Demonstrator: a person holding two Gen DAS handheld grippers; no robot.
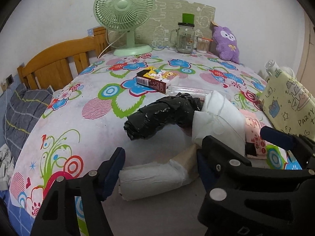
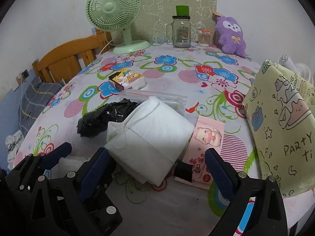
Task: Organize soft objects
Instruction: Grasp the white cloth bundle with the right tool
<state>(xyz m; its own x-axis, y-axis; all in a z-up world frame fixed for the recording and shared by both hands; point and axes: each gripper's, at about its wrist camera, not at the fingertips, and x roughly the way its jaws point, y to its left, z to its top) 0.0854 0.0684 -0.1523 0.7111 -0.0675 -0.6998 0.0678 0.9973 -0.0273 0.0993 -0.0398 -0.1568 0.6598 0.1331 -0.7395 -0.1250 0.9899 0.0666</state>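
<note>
White tied bundle (image 2: 149, 135) lies on flowered bench (image 2: 177, 66), just ahead of right claw (image 2: 156, 162), touching black plastic bag roll (image 2: 104, 118) on its left and pink wipes pack (image 2: 206, 143) on its right. Looks soft, light, compressible; string (image 2: 137, 123) round middle likely best hold, else squeeze across short side. Right claw spread wide, holding nothing. Left claw (image 1: 160, 163) also spread, empty, straddling white paper-wrapped roll (image 1: 153, 179): squashy, probably light, take mid-length. Yellow cartoon pouch (image 2: 279, 122) stands at right.
</note>
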